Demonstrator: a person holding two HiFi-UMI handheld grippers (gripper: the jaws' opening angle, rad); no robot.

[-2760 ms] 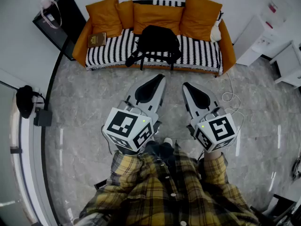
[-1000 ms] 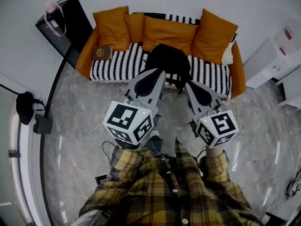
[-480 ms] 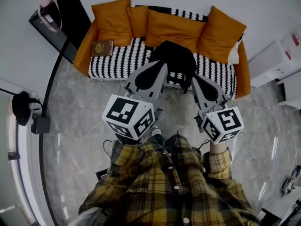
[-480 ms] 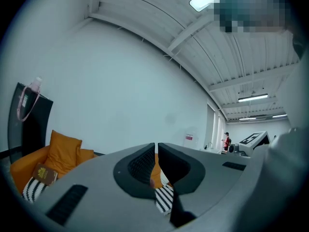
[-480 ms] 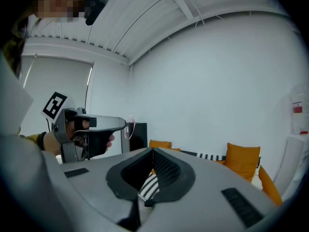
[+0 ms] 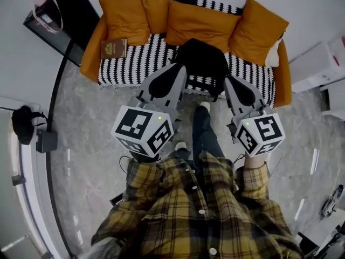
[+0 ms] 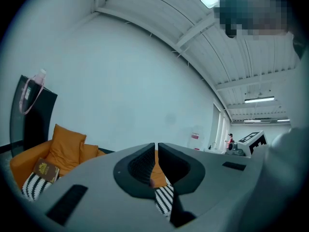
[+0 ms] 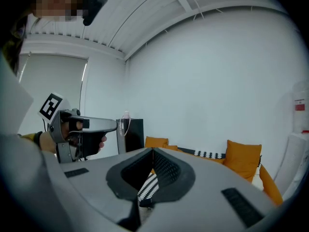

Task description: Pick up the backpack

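Observation:
A black backpack (image 6: 200, 58) lies on the striped seat of an orange sofa (image 6: 92, 49), near its front edge. In the head view my left gripper (image 6: 179, 68) is shut and empty, its tip just left of the backpack. My right gripper (image 6: 230, 81) is also shut and empty, with its tip at the backpack's right side. Whether either tip touches the bag I cannot tell. In the left gripper view (image 7: 156, 146) and the right gripper view (image 8: 152, 150) the jaws meet at the tips, and the backpack is hidden behind them.
Orange cushions (image 6: 201, 24) line the sofa back, and a small brown book (image 6: 113, 48) lies on the seat's left end. A black cabinet (image 6: 58, 20) stands left of the sofa, white furniture (image 6: 318, 63) to its right. The floor is grey marble (image 6: 86, 128), with a leg stepping forward (image 6: 204, 127).
Both grippers have moved forward toward the sofa, from over the floor to either side of the backpack. A leg has stepped forward between them.

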